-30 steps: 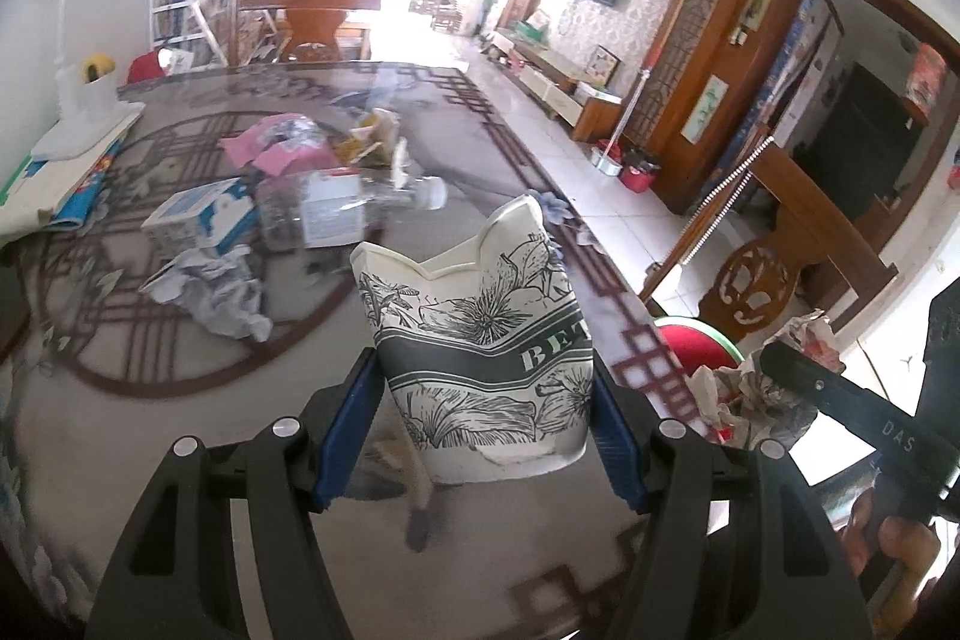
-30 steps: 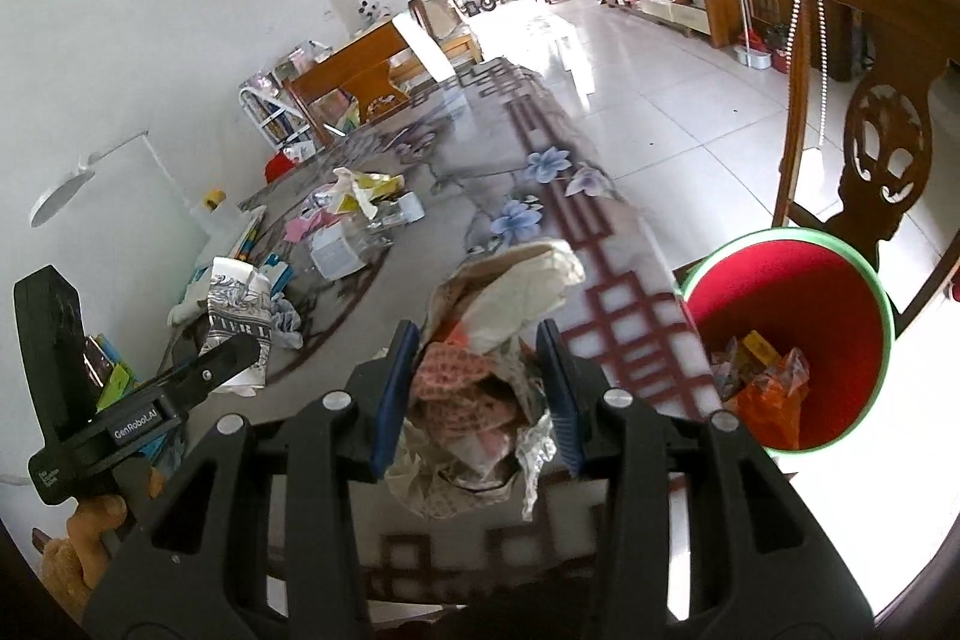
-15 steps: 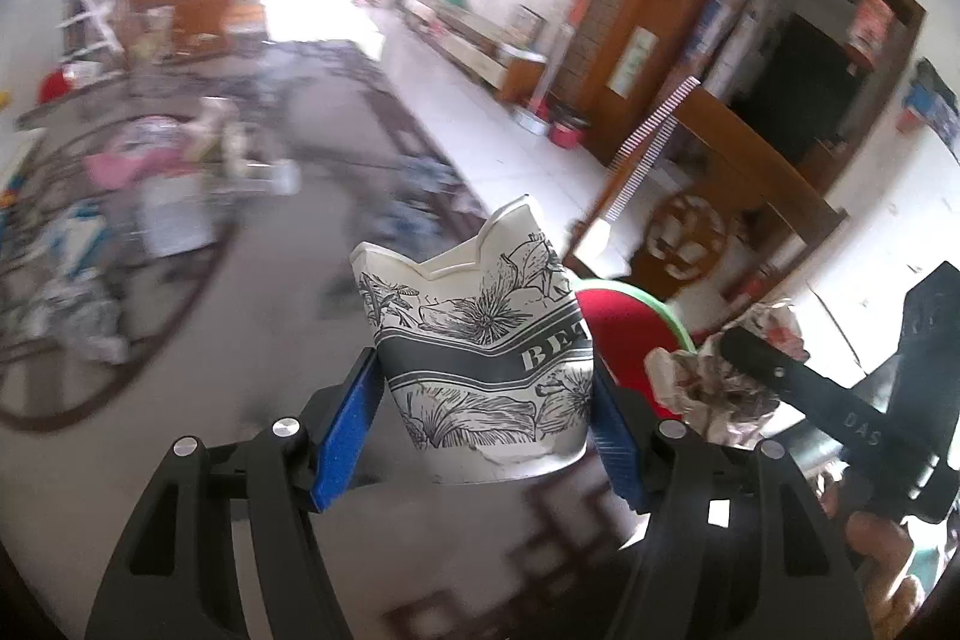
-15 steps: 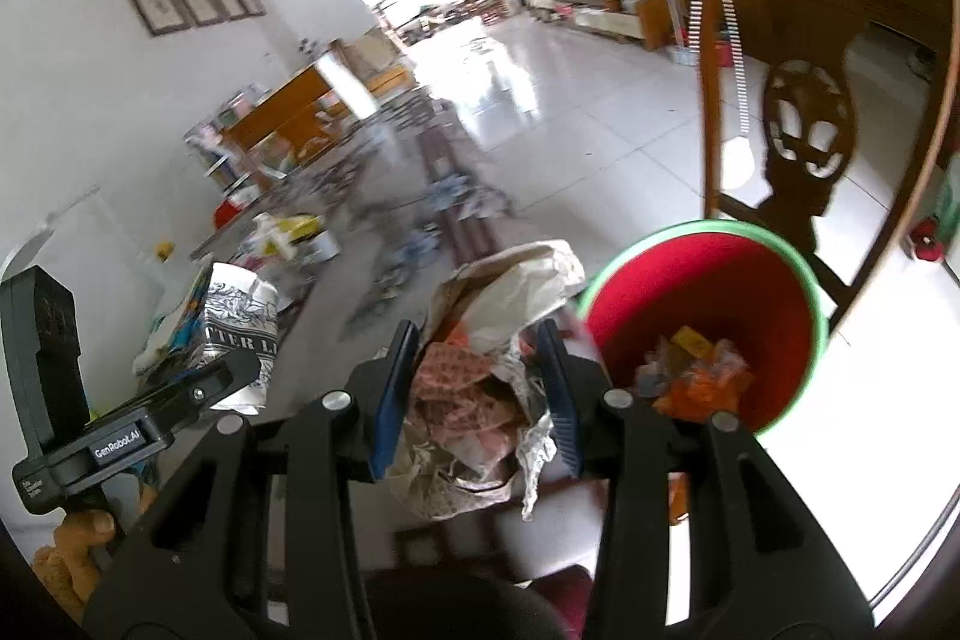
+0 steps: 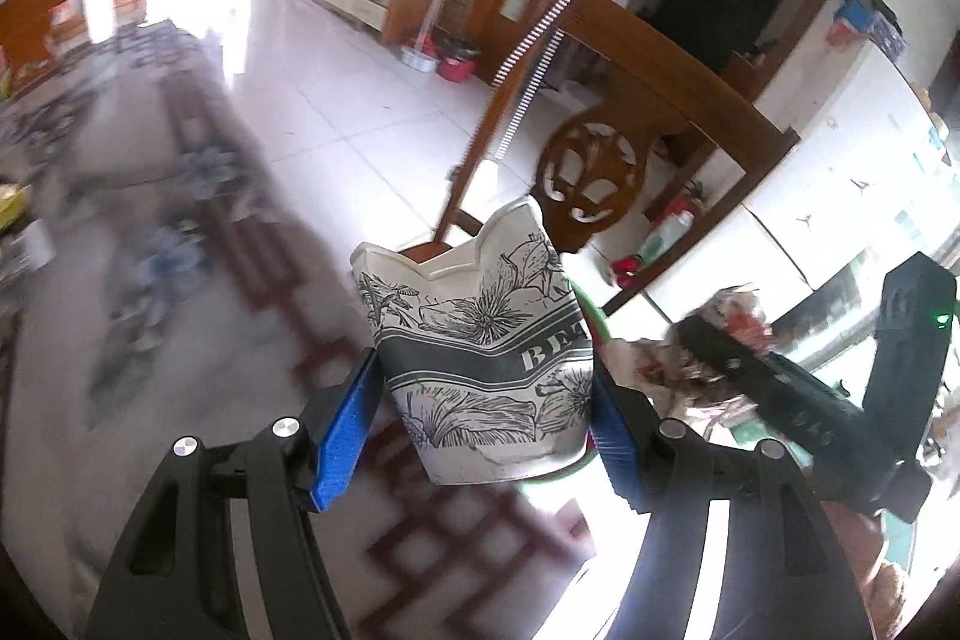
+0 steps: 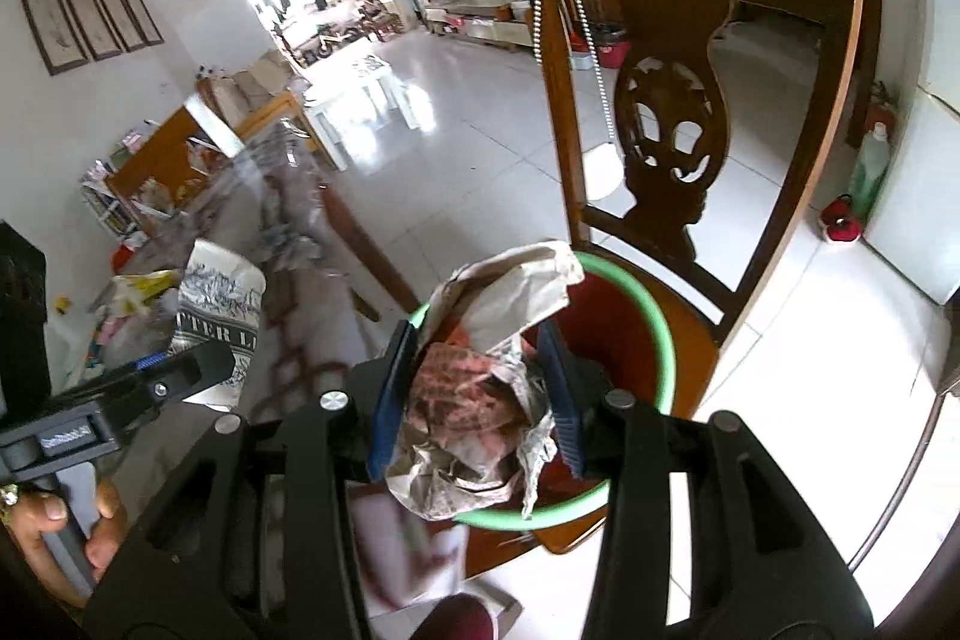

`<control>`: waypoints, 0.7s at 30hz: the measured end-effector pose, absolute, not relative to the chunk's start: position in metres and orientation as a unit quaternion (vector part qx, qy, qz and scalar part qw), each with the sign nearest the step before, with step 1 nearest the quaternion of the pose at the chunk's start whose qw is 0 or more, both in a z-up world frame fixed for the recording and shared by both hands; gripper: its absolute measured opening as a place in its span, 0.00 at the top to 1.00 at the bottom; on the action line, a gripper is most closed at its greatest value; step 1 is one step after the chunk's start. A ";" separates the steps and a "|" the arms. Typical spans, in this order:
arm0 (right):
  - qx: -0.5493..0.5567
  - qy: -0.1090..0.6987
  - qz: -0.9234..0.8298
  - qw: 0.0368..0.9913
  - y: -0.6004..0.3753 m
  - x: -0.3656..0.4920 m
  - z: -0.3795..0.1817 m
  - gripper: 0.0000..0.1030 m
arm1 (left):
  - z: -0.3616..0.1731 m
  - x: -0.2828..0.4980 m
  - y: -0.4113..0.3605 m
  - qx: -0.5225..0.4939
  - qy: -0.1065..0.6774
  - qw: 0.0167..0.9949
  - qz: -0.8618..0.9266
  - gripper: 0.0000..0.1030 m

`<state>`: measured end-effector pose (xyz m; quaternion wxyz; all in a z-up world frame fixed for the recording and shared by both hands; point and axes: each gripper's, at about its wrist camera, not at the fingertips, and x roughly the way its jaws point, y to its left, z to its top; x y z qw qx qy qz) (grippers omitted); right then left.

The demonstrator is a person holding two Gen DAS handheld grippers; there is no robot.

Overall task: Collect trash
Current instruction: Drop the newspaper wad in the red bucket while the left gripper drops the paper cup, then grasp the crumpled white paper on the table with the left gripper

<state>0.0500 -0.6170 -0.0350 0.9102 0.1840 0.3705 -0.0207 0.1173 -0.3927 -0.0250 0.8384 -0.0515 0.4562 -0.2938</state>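
While the left claw (image 5: 486, 403) pinches one crumpled paper cup (image 5: 480, 358) printed with black flowers, its blue pads pressing the cup's sides, the cup hangs past the patterned desk (image 5: 198, 316) edge, which runs from about ten o'clock down toward six in the left wrist view. At three o'clock of the cup, the right claw (image 6: 480, 394) carries one wad of crumpled paper wrapper (image 6: 480, 388); its jaws have just been opening a little, yet the wad still sits between the blue pads and touches both. In the right wrist view that wad hangs above the near rim of one red bin with a green rim (image 6: 660, 340), which stands on the seat of one wooden chair (image 6: 666, 148) at twelve o'clock of the claw. Open white tiled floor (image 6: 468, 148) stretches away beyond the desk edge toward eleven o'clock, and more lies at three o'clock of the chair. A hand (image 6: 66, 532) grips the left tool's handle at eight o'clock. More litter lies blurred on the desk at nine o'clock, too smeared to count.
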 end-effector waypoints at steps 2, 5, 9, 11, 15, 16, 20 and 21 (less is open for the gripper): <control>0.182 0.377 -0.020 0.908 -0.619 0.057 -0.042 0.45 | -0.028 0.125 -0.403 -0.047 0.462 0.832 -0.303 0.37; 0.174 0.379 -0.030 0.908 -0.619 0.065 -0.051 0.37 | -0.030 0.133 -0.413 -0.046 0.468 0.826 -0.311 0.25; 0.172 0.386 -0.037 0.906 -0.617 0.069 -0.056 0.32 | -0.026 0.132 -0.408 -0.049 0.456 0.832 -0.312 0.19; 0.176 0.384 -0.032 0.906 -0.613 0.066 -0.052 0.32 | -0.023 0.128 -0.393 -0.048 0.450 0.840 -0.298 0.19; 0.189 0.373 0.009 0.908 -0.589 0.061 -0.029 0.32 | -0.023 0.117 -0.344 -0.084 0.438 0.861 -0.245 0.19; 0.189 0.368 0.018 0.910 -0.582 0.059 -0.023 0.30 | -0.024 0.114 -0.330 -0.095 0.438 0.866 -0.222 0.19; 0.188 0.337 0.081 0.919 -0.535 0.050 0.012 0.23 | -0.027 0.097 -0.251 -0.149 0.429 0.881 -0.129 0.19; 0.190 0.332 0.104 0.918 -0.521 0.047 0.019 0.23 | -0.027 0.093 -0.236 -0.154 0.425 0.885 -0.111 0.19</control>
